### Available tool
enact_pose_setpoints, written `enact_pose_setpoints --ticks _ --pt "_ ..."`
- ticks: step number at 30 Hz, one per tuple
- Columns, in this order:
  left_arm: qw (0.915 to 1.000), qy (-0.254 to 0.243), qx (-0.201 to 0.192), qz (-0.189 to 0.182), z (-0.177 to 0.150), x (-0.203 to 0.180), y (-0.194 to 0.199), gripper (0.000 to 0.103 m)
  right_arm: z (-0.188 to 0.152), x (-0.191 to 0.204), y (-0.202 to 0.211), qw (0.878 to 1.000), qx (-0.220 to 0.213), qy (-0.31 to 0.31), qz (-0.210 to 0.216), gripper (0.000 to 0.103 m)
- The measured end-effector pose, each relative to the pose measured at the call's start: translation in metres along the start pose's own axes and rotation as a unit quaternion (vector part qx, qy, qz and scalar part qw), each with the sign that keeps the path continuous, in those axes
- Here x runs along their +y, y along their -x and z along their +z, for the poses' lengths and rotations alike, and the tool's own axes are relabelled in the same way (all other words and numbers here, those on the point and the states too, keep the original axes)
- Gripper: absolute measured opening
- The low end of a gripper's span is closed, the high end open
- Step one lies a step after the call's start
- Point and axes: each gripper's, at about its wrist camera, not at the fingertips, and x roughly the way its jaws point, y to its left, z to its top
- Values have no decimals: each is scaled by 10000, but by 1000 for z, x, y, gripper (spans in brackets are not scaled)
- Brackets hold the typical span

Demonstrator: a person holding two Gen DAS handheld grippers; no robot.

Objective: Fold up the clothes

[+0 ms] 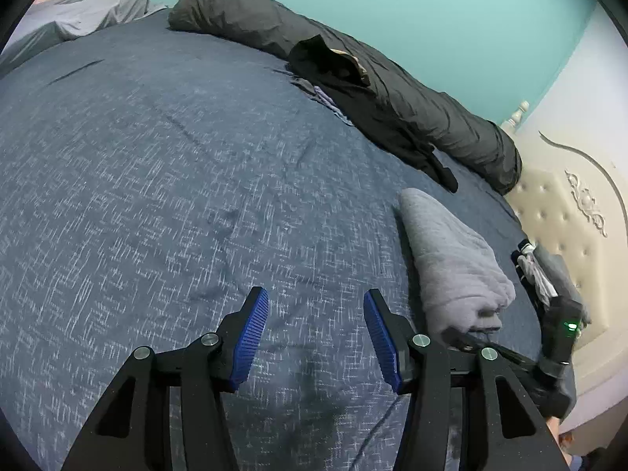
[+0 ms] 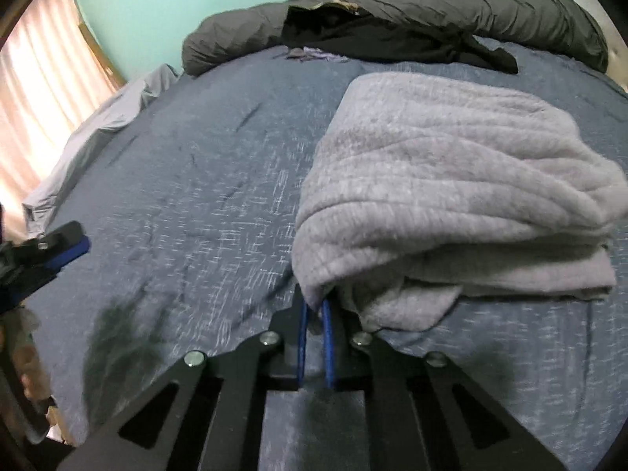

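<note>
Right wrist view, folded grey garment (image 2: 451, 180), long axis left-right

No readable text, labels or numbers anywhere.

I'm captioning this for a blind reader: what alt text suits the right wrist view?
The right tongs pinch the near edge of a folded grey garment lying on a blue bedspread. A dark rolled duvet lies along the far side.
</note>
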Motion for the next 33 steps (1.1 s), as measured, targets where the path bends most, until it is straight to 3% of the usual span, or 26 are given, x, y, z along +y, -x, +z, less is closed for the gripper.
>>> enact_pose_setpoints --ticks 8,16,26,33 --pt "10000 -32 -65 -3 -20 -13 19 55 -12 -22 59 9996 -120 198 147 6" --pt "9997 -200 -10 -172 -44 -44 33 55 -52 -63 122 9996 -172 -10 204 6" --pt "9957 -676 372 -505 -80 -119 11 55 -92 -146 182 9965 -269 -711 -347 6" --pt "9860 -1257 835 -709 -108 -172 -26 55 -92 -209 198 9873 -220 -1273 -928 6"
